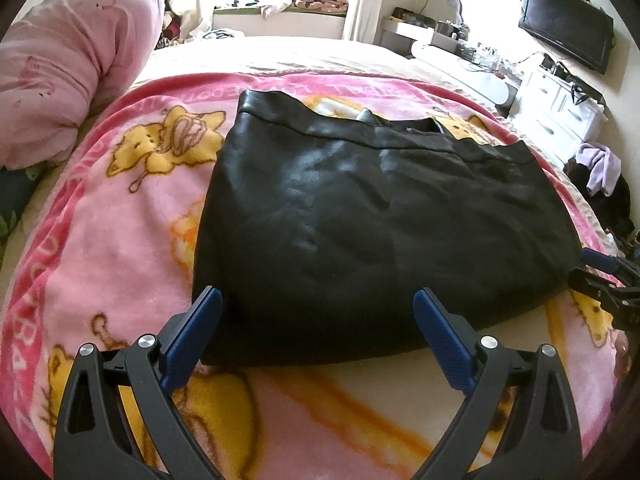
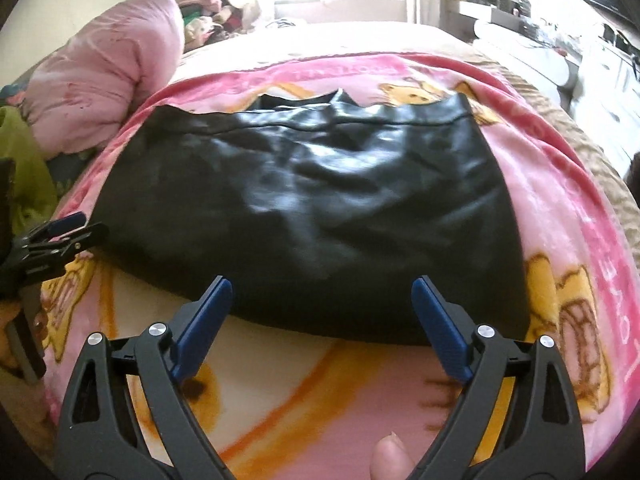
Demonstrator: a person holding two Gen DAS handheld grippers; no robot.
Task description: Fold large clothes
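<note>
Left gripper: jaws spread wide, nothing between the pads, tips hovering over the near edge of the garment. Left pad sits right at the garment's near-left corner; right pad over the near hem.

Right gripper: jaws wide too, gripping nothing, tips over the near edge right of centre. A fingertip shows at 6 o'clock between its arms.

Garment: black, leather-look, folded into a rough trapezoid, flat on the blanket. Near edge is a rounded fold; far edge at 12 o'clock is uneven, with a seam line and a raised point mid-edge. Left and right sides are straight.

Clear blanket all round: a wide strip at 6 o'clock beneath both grippers, a broad margin at 9 o'clock in the left view, a narrower one at 3 o'clock in the right view. Each gripper appears at the other view's side edge, just beside the garment's near corners.

Pink duvet bunched at 10 o'clock, well apart from the garment. Bare bed beyond at 12. Drawers and TV at 2 o'clock, off the bed.
</note>
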